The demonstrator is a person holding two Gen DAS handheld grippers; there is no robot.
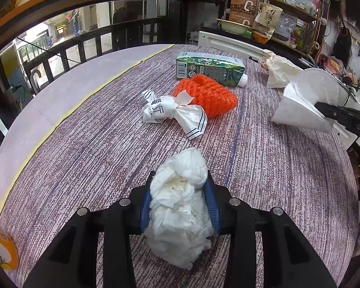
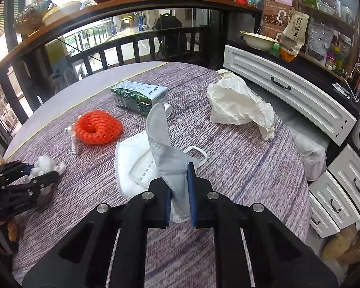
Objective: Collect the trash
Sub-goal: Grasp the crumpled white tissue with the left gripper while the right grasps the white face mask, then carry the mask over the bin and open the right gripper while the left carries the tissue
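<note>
Holding trash in both tools: each one is already loaded, so the lines below judge how each piece will handle.
Left gripper [image 1: 180,206]: its blue pads are clamped on the crumpled tissue wad [image 1: 180,204], which sits near the viewer, at or just above the tablecloth [image 1: 84,168].
Tissue wad: soft, very light and springy by the look of it; it bulges past the pads on both ends, so a pinch across the thick middle, as now, seems safest against bits tearing off.
Right gripper [image 2: 180,192]: pressed together on one flap of the white face mask [image 2: 141,165], at the near right of the table.
Face mask: limp, light fabric; the gripped flap stands up while the rest droops onto the cloth. Its ear loop [image 2: 199,154] dangles free and could snag.
Orange knitted piece [image 1: 206,93]: mid-table, soft and open-meshed, probably easy to pinch at an edge.
Knotted printed wrapper [image 1: 172,112]: just beside the orange piece, on its left and nearer side; thin and crinkly, best taken at the knot.
Green carton [image 1: 208,68]: lying on its side at the far end; stiffer, likely slick, wants a grip across its narrow faces.
Crumpled white paper [image 2: 239,105]: far right, light and crushable.
Bin: none in view, so where the load goes cannot be told.
</note>
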